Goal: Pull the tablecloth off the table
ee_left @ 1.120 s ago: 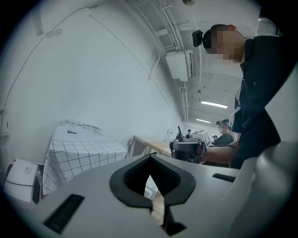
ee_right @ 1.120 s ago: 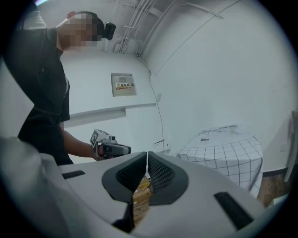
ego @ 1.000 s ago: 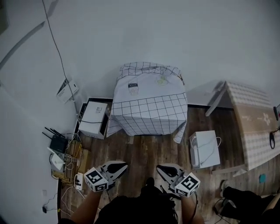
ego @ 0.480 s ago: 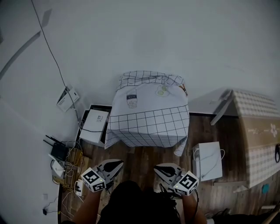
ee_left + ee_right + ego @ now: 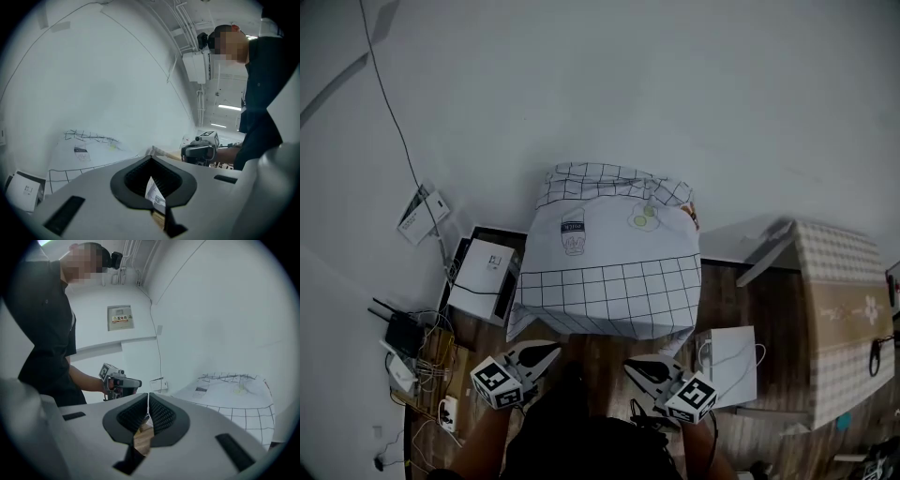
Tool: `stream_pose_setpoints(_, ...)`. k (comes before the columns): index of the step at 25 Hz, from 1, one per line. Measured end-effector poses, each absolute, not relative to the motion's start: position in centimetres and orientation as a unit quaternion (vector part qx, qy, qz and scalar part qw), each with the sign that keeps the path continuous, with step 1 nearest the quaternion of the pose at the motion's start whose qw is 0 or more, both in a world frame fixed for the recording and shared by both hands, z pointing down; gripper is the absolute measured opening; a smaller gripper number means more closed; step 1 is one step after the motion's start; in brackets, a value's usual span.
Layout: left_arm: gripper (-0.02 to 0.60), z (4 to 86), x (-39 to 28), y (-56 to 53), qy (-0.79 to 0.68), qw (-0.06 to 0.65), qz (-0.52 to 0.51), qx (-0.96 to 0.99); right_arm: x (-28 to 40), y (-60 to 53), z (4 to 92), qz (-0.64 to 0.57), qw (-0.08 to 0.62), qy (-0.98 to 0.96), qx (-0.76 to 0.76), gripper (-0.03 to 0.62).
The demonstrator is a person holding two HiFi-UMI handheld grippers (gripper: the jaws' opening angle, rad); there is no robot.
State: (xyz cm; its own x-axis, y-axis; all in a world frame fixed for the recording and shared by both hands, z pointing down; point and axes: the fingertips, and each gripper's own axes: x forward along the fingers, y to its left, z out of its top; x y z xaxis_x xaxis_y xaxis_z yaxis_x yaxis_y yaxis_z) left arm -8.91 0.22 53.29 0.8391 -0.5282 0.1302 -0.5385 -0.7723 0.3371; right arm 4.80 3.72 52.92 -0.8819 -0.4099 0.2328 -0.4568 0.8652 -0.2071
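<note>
A white tablecloth (image 5: 605, 267) with a black grid border covers a small table against the wall and hangs down its front. Printed pictures show on its top. My left gripper (image 5: 547, 352) and right gripper (image 5: 631, 365) are held side by side over the wooden floor, just short of the cloth's front edge and not touching it. Both are shut with nothing between the jaws. In the left gripper view the cloth (image 5: 79, 154) lies ahead at the left and the right gripper (image 5: 201, 149) shows beside it. In the right gripper view the cloth (image 5: 229, 392) lies ahead at the right.
A white box (image 5: 483, 278) stands on the floor left of the table, with a router and cables (image 5: 403, 337) further left. A white bag (image 5: 731, 364) lies at the table's right. Another cloth-covered table (image 5: 836, 309) stands at the far right. The wall is right behind the table.
Both grippers have come forward toward the table, which now lies much closer in front of them. Their jaws have stayed shut.
</note>
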Motion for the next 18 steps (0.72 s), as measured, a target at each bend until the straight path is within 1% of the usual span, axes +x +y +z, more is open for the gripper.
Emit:
stream_pose_setpoints(8, 0.011, 53.1, -10.1, -10.3, -0.247, 0.149, 0.045, 0.956, 2.8, -6.2, 51.5, 0.124, 0.106, -0.955, 0.248, 0.021)
stream_pose_setpoints(14, 0.011, 54.6, -11.3, -16.8, -0.219, 0.176, 0.054, 0.958, 1.9, -12.8, 51.6, 0.134, 0.109, -0.944, 0.281, 0.021)
stream_pose_setpoints(18, 0.011, 55.9, -11.1, -20.4, -0.205, 0.171, 0.070, 0.961, 2.3, -16.4, 52.4, 0.134, 0.119, -0.939, 0.293, 0.023)
